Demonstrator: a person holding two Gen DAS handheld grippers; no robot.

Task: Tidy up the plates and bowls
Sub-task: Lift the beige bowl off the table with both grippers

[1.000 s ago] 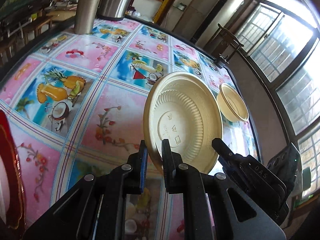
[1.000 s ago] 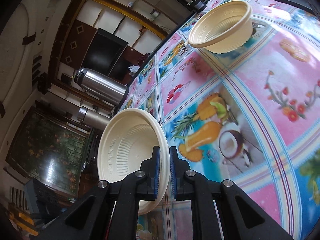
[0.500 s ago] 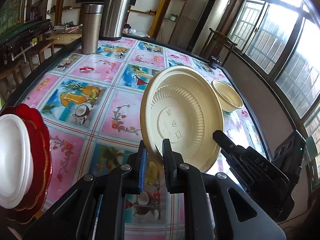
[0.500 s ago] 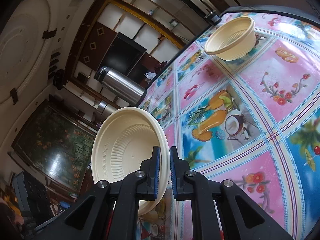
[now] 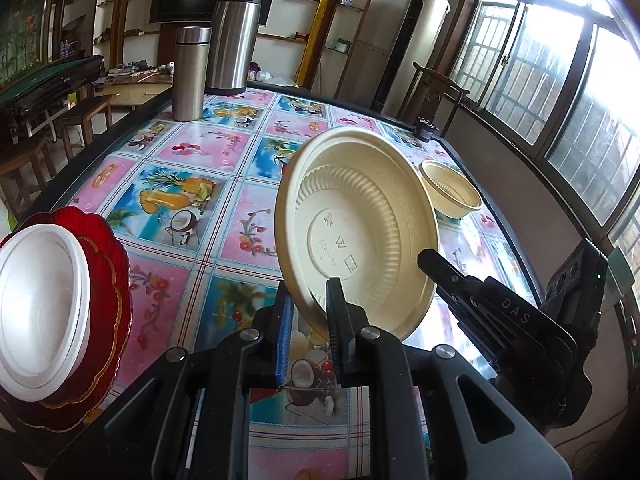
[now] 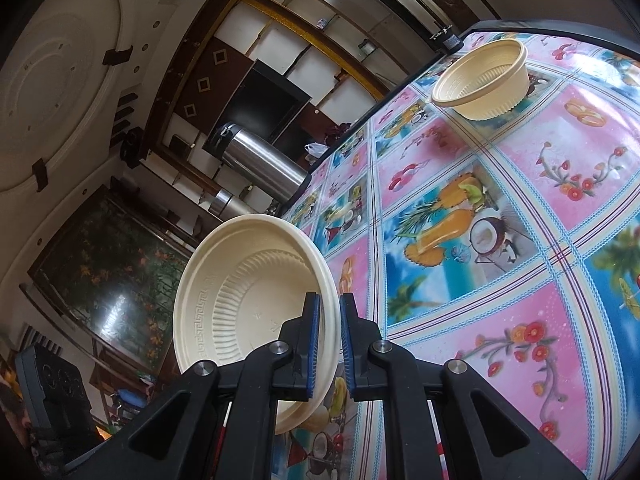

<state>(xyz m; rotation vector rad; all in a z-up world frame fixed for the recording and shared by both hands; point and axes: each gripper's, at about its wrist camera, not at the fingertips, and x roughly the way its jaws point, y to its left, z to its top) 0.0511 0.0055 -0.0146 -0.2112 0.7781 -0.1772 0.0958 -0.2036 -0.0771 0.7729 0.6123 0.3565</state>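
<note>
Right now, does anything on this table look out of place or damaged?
Only the cream plate: it stands on edge above the table, its rim between the right gripper's fingers. Nothing looks spilled or broken.

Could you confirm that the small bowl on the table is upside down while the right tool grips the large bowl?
Not quite: the small bowl stands upright, open side up, as the right wrist view shows. The right tool does grip the large bowl.

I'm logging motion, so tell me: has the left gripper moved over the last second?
Yes. The left gripper has pulled back and up: the steel flasks now sit lower and smaller, and the red plate entered at left.
</note>
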